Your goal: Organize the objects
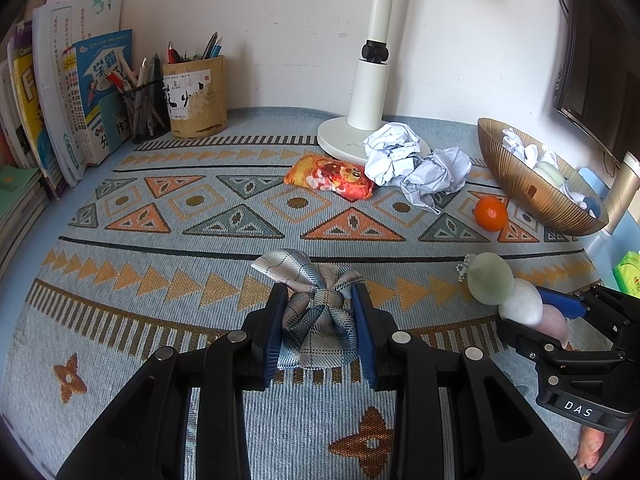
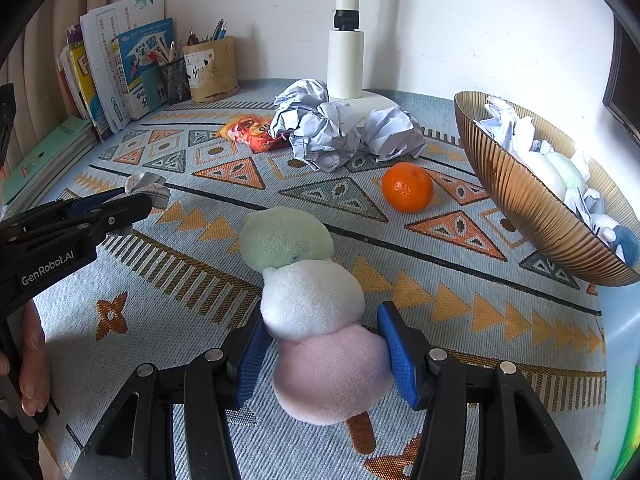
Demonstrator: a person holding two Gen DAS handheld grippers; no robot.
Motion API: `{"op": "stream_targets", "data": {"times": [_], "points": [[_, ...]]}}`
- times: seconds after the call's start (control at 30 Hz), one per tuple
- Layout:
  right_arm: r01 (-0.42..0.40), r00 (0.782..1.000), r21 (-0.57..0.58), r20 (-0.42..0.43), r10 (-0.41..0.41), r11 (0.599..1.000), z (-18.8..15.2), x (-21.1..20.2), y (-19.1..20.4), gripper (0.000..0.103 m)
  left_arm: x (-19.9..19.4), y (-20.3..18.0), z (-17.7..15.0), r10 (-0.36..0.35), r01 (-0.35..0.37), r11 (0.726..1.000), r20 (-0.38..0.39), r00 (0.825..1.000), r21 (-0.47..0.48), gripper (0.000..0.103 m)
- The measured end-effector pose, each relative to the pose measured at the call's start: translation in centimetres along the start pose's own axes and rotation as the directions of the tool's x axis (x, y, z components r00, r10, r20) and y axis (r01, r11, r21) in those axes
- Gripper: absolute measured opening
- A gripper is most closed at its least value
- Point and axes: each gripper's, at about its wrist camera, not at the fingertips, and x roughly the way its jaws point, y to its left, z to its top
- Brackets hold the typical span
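A plaid fabric bow (image 1: 316, 312) lies on the patterned cloth between the blue pads of my left gripper (image 1: 320, 300), which closes on it. A plush dango skewer (image 2: 316, 312) with green, white and pink balls lies between the pads of my right gripper (image 2: 328, 332); the pads sit beside the pink ball with small gaps. The skewer also shows in the left wrist view (image 1: 508, 292) with my right gripper (image 1: 560, 312) behind it. My left gripper (image 2: 132, 200) and the bow (image 2: 148, 188) show at the left of the right wrist view.
A gold bowl (image 2: 520, 200) at right holds crumpled paper and plush toys. An orange (image 2: 407, 187), crumpled paper balls (image 2: 320, 128), a snack packet (image 1: 330, 178) and a lamp base (image 1: 344, 140) lie beyond. Pen holders (image 1: 196, 96) and books (image 1: 60, 92) stand back left.
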Motion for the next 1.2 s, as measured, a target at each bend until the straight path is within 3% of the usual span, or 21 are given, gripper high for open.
{"op": "stream_targets", "data": {"times": [1.2], "points": [[-0.002,1.000,0.001,-0.001,0.002,1.000,0.04,-0.02,-0.04,0.053,0.04,-0.06,-0.08,0.001,-0.001,1.000,-0.007,1.000,-0.005,0.029]]}}
